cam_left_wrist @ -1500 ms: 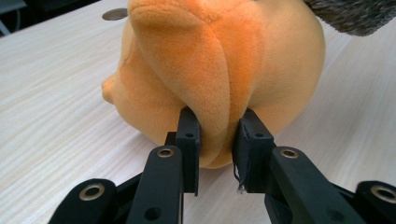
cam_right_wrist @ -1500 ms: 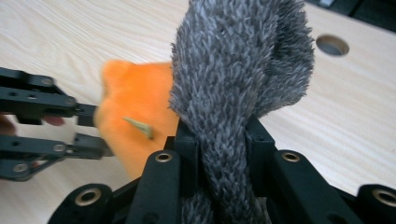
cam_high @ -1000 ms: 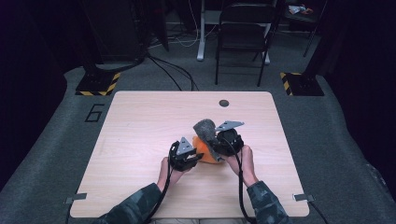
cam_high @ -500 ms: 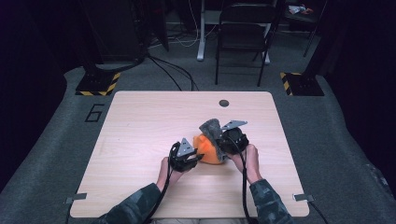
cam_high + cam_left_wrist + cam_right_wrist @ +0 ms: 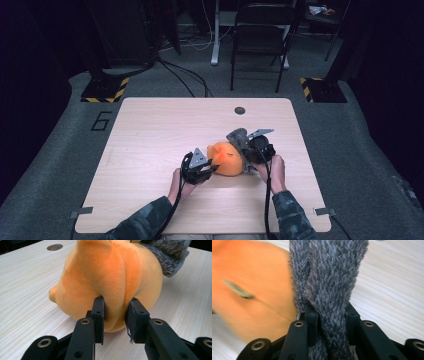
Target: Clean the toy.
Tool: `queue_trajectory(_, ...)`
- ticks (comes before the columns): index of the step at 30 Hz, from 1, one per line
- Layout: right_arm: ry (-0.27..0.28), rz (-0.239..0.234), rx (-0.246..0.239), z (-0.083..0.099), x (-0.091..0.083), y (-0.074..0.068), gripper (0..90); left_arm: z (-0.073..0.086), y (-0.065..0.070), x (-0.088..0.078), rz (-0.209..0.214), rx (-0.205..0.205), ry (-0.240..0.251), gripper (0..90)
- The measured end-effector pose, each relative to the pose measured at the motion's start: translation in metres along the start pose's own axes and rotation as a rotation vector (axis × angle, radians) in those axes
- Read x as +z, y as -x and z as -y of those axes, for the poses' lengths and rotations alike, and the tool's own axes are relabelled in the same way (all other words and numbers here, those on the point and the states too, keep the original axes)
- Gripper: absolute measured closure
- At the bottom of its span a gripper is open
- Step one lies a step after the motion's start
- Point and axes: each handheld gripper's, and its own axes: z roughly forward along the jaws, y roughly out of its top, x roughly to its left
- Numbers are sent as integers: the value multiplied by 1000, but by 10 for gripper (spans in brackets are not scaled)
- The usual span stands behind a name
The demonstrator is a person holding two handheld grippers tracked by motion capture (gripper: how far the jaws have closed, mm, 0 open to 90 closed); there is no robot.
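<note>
Looks like a lab or recording room, not a home: a plain light-wood table (image 5: 150,150) stands alone on grey carpet (image 5: 55,150) in a dark room, lit from above. Beyond the table's far edge, black cables (image 5: 185,75) trail over the floor past a folding chair (image 5: 260,37) and a white stand leg (image 5: 216,35). Off both far corners of the table sit black bases with yellow-black hazard stripes (image 5: 104,90), and a number "6" (image 5: 101,120) is marked on the carpet just beside the table's far left corner.
</note>
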Motion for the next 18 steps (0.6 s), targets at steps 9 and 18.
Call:
queue_trajectory(9,-141,23,74,18,31,25,717,2,-2,-2,3,-14,15,699)
queue_trajectory(18,80,-34,50,-12,-24,8,724,2,-2,-1,3,-11,23,698)
